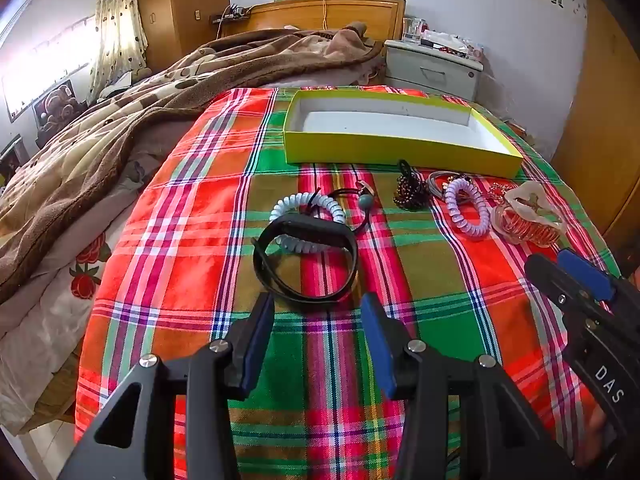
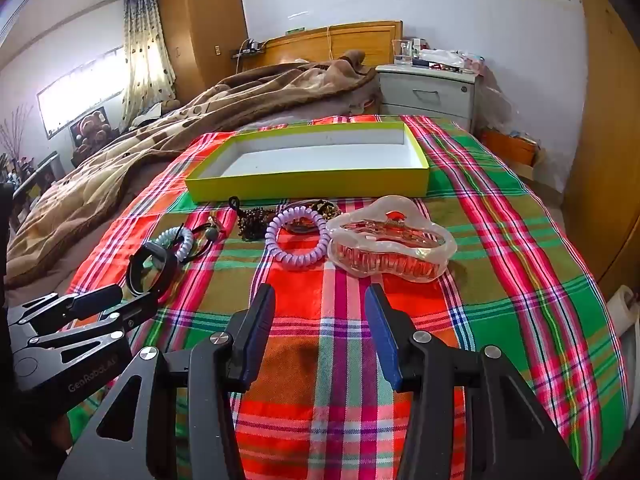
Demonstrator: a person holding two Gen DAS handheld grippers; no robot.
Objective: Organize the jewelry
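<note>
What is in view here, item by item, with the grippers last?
box: 1, yellow-green outside, white inside, empty, far side of cloth
cloth: 1, red-green plaid, over the bed end
black band: 1, nearest the left gripper
pale blue coil tie: 1, partly under the black band
cord tie: 1, black with grey bead
bead bracelet: 1, dark, near box
purple coil tie: 1, lilac, centre
hair claw: 1, clear, rightmost
blanket: 1, brown, left
nightstand: 1, grey, behind
left gripper: open, empty
right gripper: open, empty
</note>
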